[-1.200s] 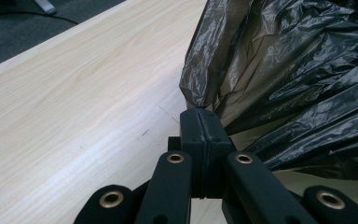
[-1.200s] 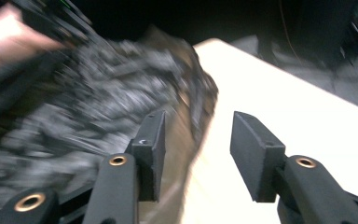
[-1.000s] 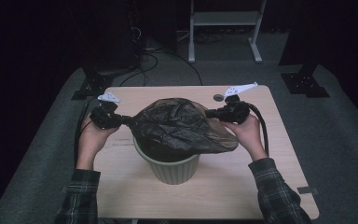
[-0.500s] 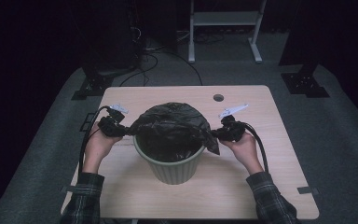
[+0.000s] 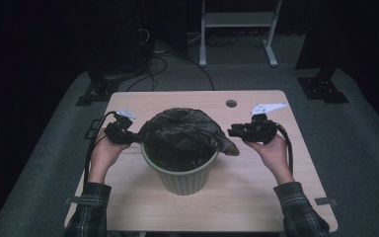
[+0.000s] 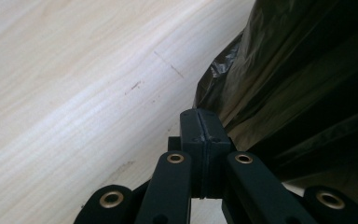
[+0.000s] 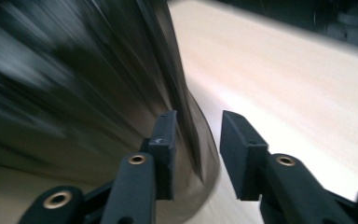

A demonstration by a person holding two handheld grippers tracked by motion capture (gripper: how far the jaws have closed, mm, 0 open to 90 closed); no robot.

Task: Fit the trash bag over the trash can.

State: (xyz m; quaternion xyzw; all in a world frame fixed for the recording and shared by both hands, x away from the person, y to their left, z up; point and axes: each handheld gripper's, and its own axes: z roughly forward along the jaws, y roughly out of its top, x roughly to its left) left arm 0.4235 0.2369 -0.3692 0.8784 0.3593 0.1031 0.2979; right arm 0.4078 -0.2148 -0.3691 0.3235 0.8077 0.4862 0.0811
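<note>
Black bag (image 5: pixel 185 132) over green bin (image 5: pixel 180 174), frame centre: thin, light, slippery film; grip hem edges. Left tool (image 6: pixel 200 135) clamped on hem; right tool (image 7: pixel 198 140) part-open, film (image 7: pixel 186 112) between jaws.

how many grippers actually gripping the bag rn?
1. Left gripper is shut at the bag's left edge, apparently pinching it. Right gripper is open, bag edge loose between its fingers.
</note>
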